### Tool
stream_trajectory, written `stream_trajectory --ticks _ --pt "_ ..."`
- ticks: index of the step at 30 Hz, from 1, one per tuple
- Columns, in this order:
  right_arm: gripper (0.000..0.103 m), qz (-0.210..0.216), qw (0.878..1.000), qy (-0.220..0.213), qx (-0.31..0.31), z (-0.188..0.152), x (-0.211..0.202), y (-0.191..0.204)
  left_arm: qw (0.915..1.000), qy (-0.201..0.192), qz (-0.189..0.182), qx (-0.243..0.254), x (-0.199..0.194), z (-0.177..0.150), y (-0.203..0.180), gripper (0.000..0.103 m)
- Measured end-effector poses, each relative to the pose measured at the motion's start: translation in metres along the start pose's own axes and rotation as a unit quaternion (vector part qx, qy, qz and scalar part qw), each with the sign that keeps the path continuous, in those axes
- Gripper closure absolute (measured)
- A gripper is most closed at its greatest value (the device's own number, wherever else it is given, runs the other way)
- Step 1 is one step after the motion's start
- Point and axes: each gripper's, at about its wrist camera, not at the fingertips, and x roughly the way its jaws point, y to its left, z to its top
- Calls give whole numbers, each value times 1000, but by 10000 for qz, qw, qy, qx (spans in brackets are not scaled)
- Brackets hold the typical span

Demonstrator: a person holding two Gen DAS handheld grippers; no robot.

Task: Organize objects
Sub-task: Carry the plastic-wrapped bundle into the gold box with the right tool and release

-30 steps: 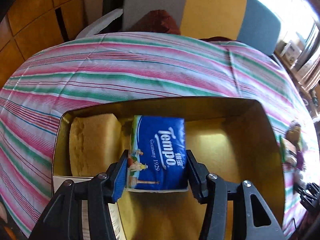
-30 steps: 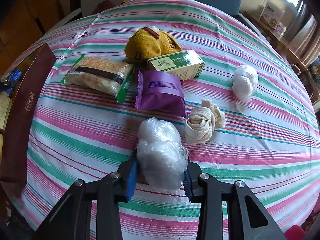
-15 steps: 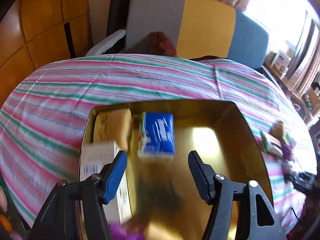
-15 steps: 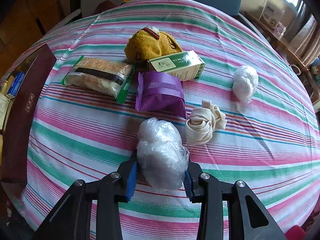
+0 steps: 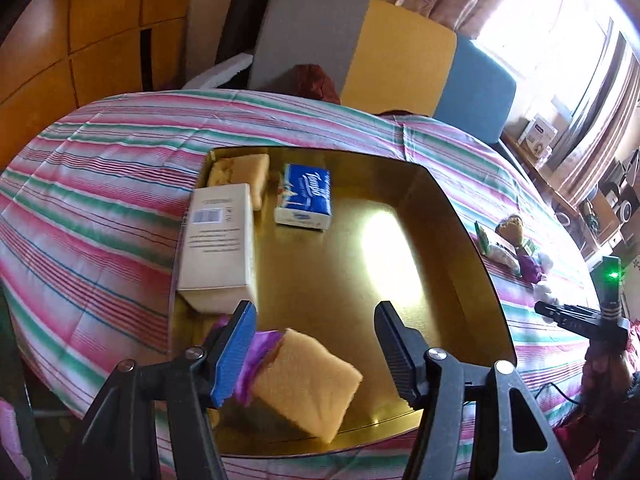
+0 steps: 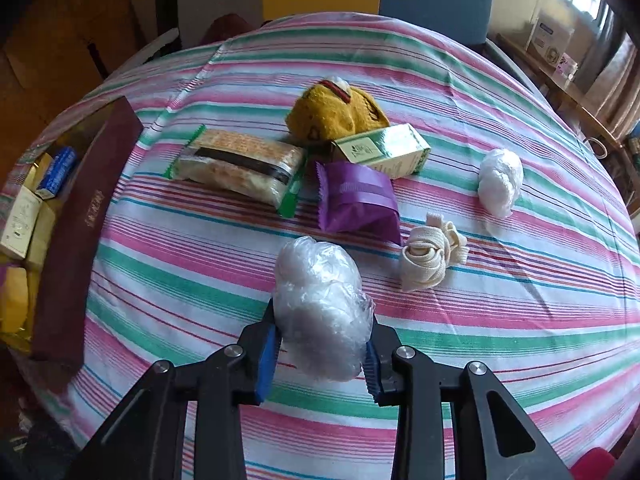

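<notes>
Two risks I see: my right gripper [image 6: 320,352], clamped on the crinkly plastic bundle [image 6: 322,308] over the striped tablecloth [image 6: 500,320], could let it squirm free, while my left gripper [image 5: 316,344] hangs open above the gold box [image 5: 472,264], tissue pack [image 5: 306,194] inside.
</notes>
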Motion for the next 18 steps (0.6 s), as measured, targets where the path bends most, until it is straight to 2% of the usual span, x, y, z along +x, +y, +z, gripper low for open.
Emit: stream_trajectory --ticks 4,9,12,18 --pt "67 325 9989 -285 -194 9 -27 38 9998 -83 76 -145 -6 -2 15 41" --pt "67 955 9909 -570 -754 28 -53 122 9992 -172 159 -333 -18 -7 35 41" --pt "66 1377 9849 -456 -943 41 -44 174 9986 -186 184 -460 -22 -11 46 41" --pt "66 1774 9771 75 -1174 62 6 267 9969 -186 213 -734 -25 -17 70 41"
